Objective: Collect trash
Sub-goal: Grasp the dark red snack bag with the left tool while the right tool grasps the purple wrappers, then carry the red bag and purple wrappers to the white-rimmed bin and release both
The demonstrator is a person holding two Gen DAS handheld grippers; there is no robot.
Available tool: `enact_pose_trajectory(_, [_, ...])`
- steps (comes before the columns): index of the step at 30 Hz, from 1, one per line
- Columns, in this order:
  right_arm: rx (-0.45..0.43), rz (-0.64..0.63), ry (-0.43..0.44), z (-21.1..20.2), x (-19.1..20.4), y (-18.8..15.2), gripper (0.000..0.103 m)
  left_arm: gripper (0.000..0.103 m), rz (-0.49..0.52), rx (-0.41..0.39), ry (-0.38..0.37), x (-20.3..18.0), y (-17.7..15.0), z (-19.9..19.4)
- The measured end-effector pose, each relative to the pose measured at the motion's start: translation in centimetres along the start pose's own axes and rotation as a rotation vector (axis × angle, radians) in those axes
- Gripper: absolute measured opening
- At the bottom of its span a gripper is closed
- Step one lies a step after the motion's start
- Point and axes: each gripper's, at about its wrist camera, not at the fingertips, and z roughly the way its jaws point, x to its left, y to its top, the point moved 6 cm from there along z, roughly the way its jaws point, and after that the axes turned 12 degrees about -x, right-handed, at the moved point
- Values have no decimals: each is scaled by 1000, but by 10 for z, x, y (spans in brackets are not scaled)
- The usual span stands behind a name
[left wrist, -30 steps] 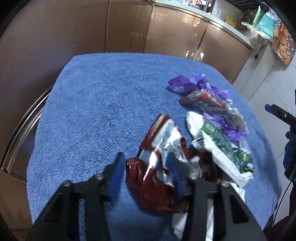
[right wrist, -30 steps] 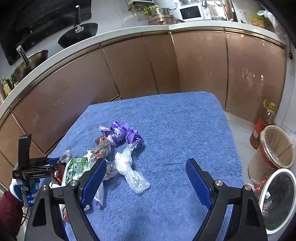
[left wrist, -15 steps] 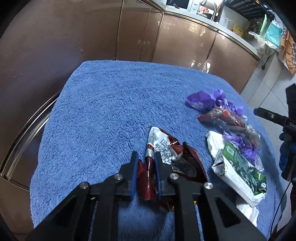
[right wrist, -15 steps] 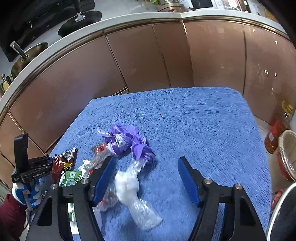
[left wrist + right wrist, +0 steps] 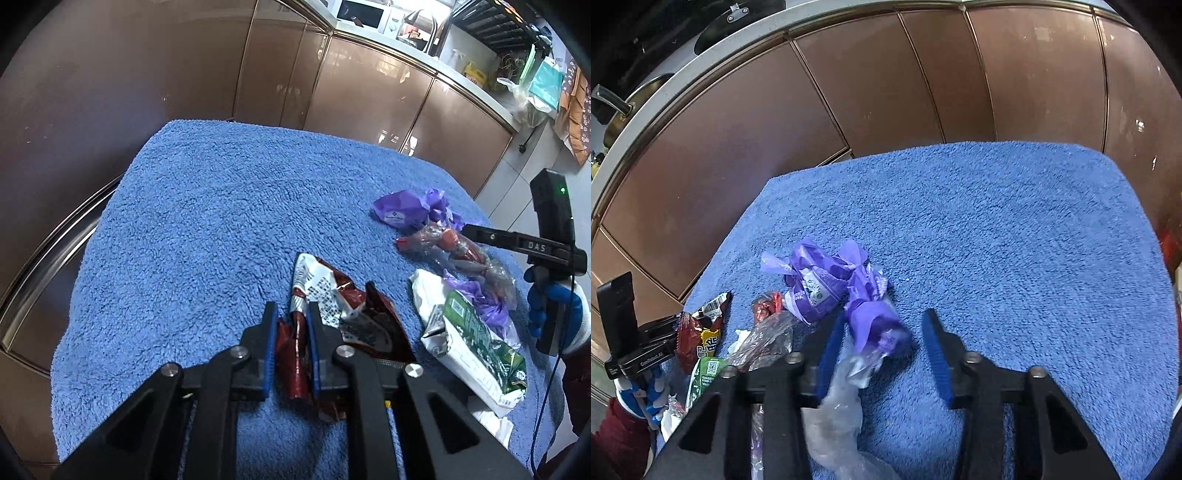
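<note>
My left gripper (image 5: 291, 314) is shut on a crumpled dark red snack wrapper (image 5: 343, 306) lying on the blue towel (image 5: 207, 221). To its right lie a green and white carton (image 5: 469, 343), a clear wrapper with red inside (image 5: 447, 243) and a purple wrapper (image 5: 402, 206). My right gripper (image 5: 884, 325) is open, its jaws around a purple plastic wad (image 5: 879, 325) joined to a clear bag (image 5: 838, 410). A larger purple wrapper (image 5: 820, 284) lies just beyond it. The red wrapper (image 5: 701, 339) and the left gripper (image 5: 639, 350) show at the far left.
Brown cabinet doors (image 5: 886, 85) curve behind the table. The towel's right half (image 5: 1034, 240) holds no objects. The right gripper's handle (image 5: 546, 236) and a blue-gloved hand (image 5: 554, 306) stand at the table's right edge in the left wrist view.
My left gripper has closed on the red wrapper. My right gripper has moved down and forward over the purple wad and clear bag, jaws narrowing but still open.
</note>
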Motion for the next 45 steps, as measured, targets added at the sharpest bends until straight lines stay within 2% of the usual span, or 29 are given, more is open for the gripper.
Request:
enact_pose_trajectory(4, [-21,-2,-1,-5,-2,3,34,12,10,-5,5,0,1,-2])
enact_pose_trajectory(10, [-101,-3,-26,-45,-8,12,31,12,6,-39,25,-4,12,-19])
enact_pose_trajectory(17, [-185,-15,-32,-111,3,17,31,12,31,-105,29,-23,29,-62])
enact_pose_trajectory(27, [-296,8,-75,-216,4,-6,31,12,97,-193,-6,-72,45,-129])
enact_pose_trajectory(37, [-427,101,-203,-316,-35,-42,31,12,173,-220,-114,-166,54,-154])
enact_pose_trajectory(41, [-466,138,-269,-348,-57,-57,31,12,217,-207,-177,-221,56,-147])
enact_pose_trajectory(45, [-503,181,-358,-380,-91,-71,31,12,259,-172,-256,-285,60,-124])
